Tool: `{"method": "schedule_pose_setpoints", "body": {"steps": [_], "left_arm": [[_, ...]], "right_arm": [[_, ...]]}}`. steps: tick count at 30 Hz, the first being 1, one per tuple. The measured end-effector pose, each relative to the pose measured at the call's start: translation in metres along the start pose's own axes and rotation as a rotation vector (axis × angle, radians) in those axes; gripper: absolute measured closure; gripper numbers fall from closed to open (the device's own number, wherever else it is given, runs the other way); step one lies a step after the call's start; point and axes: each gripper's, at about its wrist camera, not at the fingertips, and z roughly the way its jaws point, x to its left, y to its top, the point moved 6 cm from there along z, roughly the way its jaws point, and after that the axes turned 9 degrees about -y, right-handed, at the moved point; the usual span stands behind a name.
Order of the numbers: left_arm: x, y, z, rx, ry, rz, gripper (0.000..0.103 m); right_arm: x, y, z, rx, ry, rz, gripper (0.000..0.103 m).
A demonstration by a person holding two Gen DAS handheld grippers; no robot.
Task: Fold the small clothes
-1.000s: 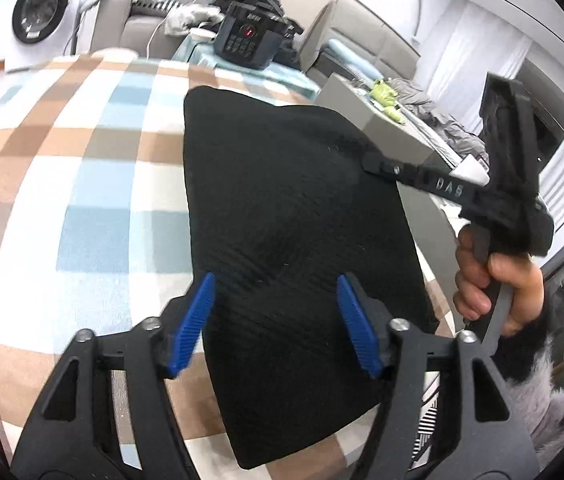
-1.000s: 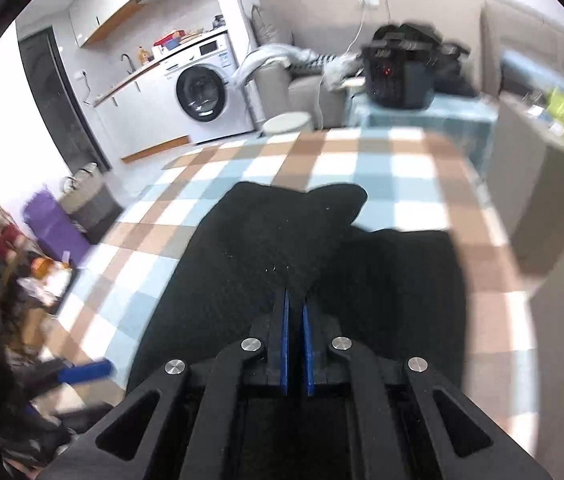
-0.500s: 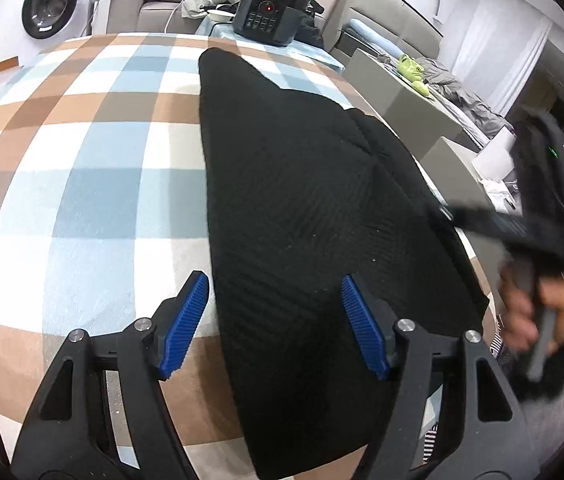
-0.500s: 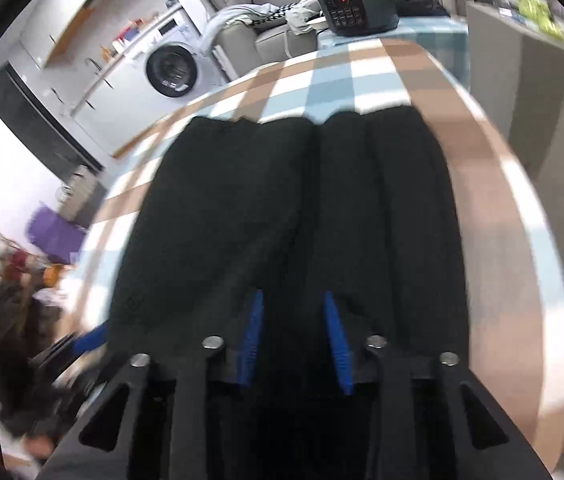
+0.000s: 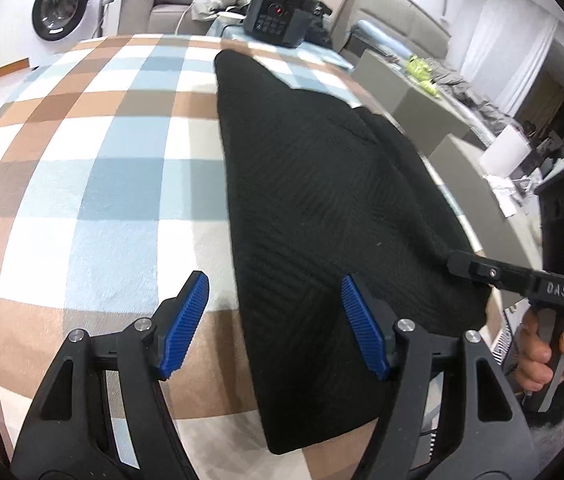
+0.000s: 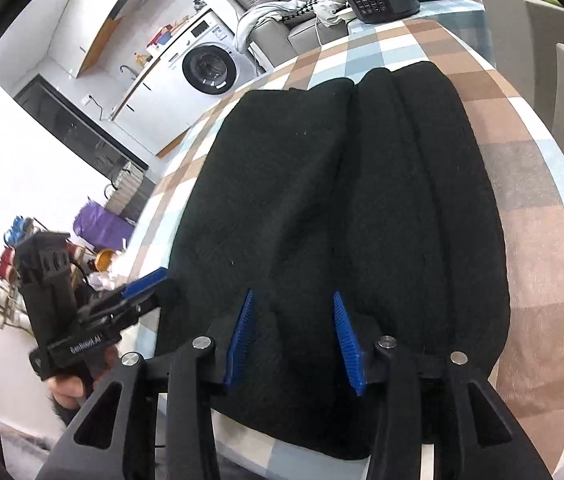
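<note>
A black knitted garment (image 5: 322, 184) lies folded lengthwise into a long strip on the checked tablecloth (image 5: 94, 184). My left gripper (image 5: 274, 320) hovers open over the strip's near left edge; the edge runs between its blue pads and nothing is gripped. In the right wrist view the garment (image 6: 322, 184) shows several lengthwise folds. My right gripper (image 6: 294, 336) is low over its near end, jaws opening, with cloth beneath the pads but not pinched. The left wrist view shows the right gripper (image 5: 462, 262) at the garment's right edge, held by a hand (image 5: 542, 352).
A black cooker (image 5: 278, 26) stands beyond the table's far end, with a washing machine (image 5: 64, 6) and a sofa behind. Grey blocks (image 5: 414, 104) line the table's right side. Floor clutter (image 6: 98, 256) lies off the left edge.
The right gripper, shut on a raised fold a second ago, came down and let it go; its jaws opened. The garment now lies flat. The left gripper sank a little, still open.
</note>
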Motion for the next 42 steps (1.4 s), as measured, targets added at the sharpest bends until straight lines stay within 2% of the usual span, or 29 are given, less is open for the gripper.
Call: {"method": "schedule_pose_setpoints", "body": {"steps": [2, 4, 6, 7, 9, 13, 15, 17, 18, 20, 22, 23, 25, 29, 33, 35, 37, 40, 42], "left_arm": [[0.002, -0.004, 0.002, 0.012, 0.031, 0.004, 0.037], [0.002, -0.007, 0.001, 0.015, 0.054, 0.025, 0.037], [0.003, -0.009, 0.000, 0.014, 0.062, 0.031, 0.037], [0.003, -0.010, -0.002, 0.012, 0.057, 0.025, 0.037], [0.004, -0.009, -0.005, 0.003, 0.051, 0.010, 0.037], [-0.003, -0.005, -0.017, -0.030, 0.018, 0.002, 0.037], [-0.008, -0.004, -0.017, -0.036, 0.008, 0.015, 0.037], [-0.012, -0.005, -0.012, -0.024, 0.009, 0.029, 0.037], [-0.013, -0.006, -0.009, -0.017, 0.017, 0.037, 0.037], [-0.014, -0.009, -0.007, -0.006, 0.034, 0.048, 0.037], [-0.013, -0.011, -0.004, 0.002, 0.017, 0.035, 0.037], [-0.012, -0.011, -0.003, 0.003, 0.014, 0.030, 0.037], [-0.010, -0.011, -0.002, 0.005, 0.015, 0.024, 0.037], [-0.008, -0.007, -0.001, 0.000, -0.002, 0.013, 0.037], [-0.005, -0.004, 0.000, 0.000, -0.010, -0.002, 0.037], [-0.004, -0.002, 0.000, -0.001, -0.009, -0.004, 0.037], [-0.003, 0.000, 0.000, -0.005, -0.005, -0.003, 0.037], [-0.002, 0.002, 0.001, -0.005, -0.008, -0.006, 0.037], [-0.001, 0.002, 0.002, -0.002, -0.008, -0.007, 0.037]], "right_arm": [[-0.003, -0.007, 0.007, 0.017, -0.022, -0.007, 0.062], [-0.002, -0.007, 0.007, -0.008, -0.029, -0.023, 0.062], [0.002, -0.005, 0.009, -0.019, -0.029, -0.046, 0.074], [0.005, -0.002, 0.011, -0.033, -0.037, -0.057, 0.088], [0.012, 0.003, 0.008, -0.053, -0.062, -0.086, 0.097], [0.025, 0.007, -0.025, -0.129, -0.108, -0.132, 0.098], [0.015, 0.002, -0.013, -0.076, -0.168, -0.131, 0.098], [-0.002, -0.002, 0.006, -0.015, -0.225, -0.085, 0.097], [-0.004, -0.003, 0.006, -0.016, -0.200, -0.065, 0.096], [-0.004, 0.000, -0.010, -0.071, -0.164, -0.052, 0.086], [-0.012, 0.004, -0.029, -0.143, -0.162, -0.038, 0.062], [-0.019, 0.007, -0.035, -0.158, -0.161, -0.026, 0.059], [-0.036, 0.008, -0.035, -0.148, -0.183, 0.004, 0.059], [-0.057, 0.014, -0.019, -0.109, -0.166, 0.052, 0.059], [-0.055, 0.028, -0.003, -0.104, -0.031, 0.042, 0.058], [-0.054, 0.037, 0.004, -0.087, 0.003, 0.054, 0.058], [-0.046, 0.043, 0.007, -0.078, 0.021, 0.019, 0.057], [-0.033, 0.049, 0.016, -0.045, 0.014, -0.061, 0.051], [-0.026, 0.048, 0.024, -0.020, 0.003, -0.121, 0.050]]}}
